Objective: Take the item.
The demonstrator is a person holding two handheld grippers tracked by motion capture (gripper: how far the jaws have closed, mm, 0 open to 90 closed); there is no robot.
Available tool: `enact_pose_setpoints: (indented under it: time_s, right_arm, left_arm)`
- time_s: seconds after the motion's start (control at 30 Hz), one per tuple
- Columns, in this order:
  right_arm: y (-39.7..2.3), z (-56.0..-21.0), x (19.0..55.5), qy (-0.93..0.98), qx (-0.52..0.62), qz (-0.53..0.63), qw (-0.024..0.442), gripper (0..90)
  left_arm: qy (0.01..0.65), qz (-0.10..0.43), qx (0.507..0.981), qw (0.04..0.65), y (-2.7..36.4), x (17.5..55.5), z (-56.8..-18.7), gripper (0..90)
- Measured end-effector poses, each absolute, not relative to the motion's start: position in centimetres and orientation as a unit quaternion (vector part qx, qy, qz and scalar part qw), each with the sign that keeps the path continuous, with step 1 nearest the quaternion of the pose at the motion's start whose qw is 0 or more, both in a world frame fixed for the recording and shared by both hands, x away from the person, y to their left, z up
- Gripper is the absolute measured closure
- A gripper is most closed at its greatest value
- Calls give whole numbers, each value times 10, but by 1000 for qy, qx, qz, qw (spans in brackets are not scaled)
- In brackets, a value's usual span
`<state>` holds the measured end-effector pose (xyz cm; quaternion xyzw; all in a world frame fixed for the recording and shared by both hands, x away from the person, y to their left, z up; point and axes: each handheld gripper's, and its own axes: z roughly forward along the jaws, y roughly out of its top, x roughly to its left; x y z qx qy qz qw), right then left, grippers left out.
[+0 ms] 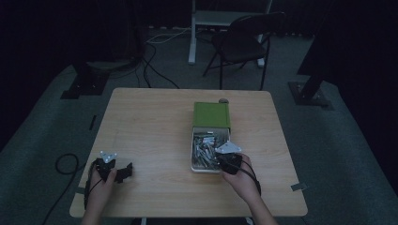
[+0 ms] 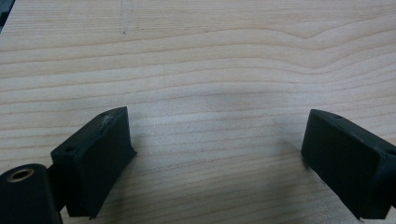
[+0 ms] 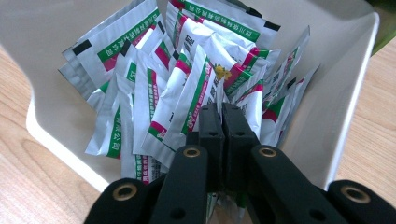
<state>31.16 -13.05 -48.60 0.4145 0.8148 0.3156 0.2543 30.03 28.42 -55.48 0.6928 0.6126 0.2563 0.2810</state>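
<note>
The right gripper [image 3: 223,112] reaches into a white tray [image 3: 322,116] that slides out of a green box [image 1: 211,114] near the middle of the wooden table [image 1: 150,122]. Its two black jaws stand pressed together, with no gap to be seen between them, and their tips sit down among a heap of silver sachets [image 3: 154,93] printed with green and red bands. Whether a sachet's edge is pinched between the pads cannot be told — the jaws meet flat, and the packets crowd right up to the tips on both sides and ahead of them. More sachets lie under the jaws, toward the near wall of the tray. The tray's far wall rises beyond the heap; its right wall runs close beside the right jaw.

In the high view the right gripper [image 1: 229,161] sits at the near right corner of the tray, the green box just beyond.

The left gripper [image 2: 215,144] rests well apart from the tray, over bare wood at the table's near left — its jaws stand wide open with nothing between them. In the high view the left gripper [image 1: 123,171] points toward the tray.
</note>
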Motion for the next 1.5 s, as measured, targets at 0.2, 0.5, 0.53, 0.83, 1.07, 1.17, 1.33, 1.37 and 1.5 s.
enact_pose_setpoints:
  time_s: [0.2,0.5,0.53,0.83,1.07,1.17,1.33,1.37,1.5]
  right_arm:
    - [-133,-482,312,810,418,327,249,895]
    - [-135,-469,310,804,416,347,246,899]
    - [-135,-467,310,802,417,350,244,899]
    - [-141,-451,311,785,424,386,234,900]
    - [-142,-433,311,775,417,410,240,900]
    - [-144,-426,312,770,417,421,238,900]
    - [-151,-415,312,757,418,438,246,900]
    - [-151,-415,312,757,418,438,246,900]
    - [-159,-405,312,745,422,450,255,900]
  left_arm:
    - [613,256,693,281,284,300,-555,93]
    - [613,256,693,281,284,300,-555,93]
    - [613,256,693,281,284,300,-555,93]
    - [613,256,693,281,284,300,-555,93]
    - [612,256,693,280,284,300,-555,93]
    - [613,256,693,281,284,300,-555,93]
    - [613,256,693,280,284,300,-555,93]
    - [613,256,693,280,284,300,-555,93]
    - [613,256,693,280,284,300,-555,92]
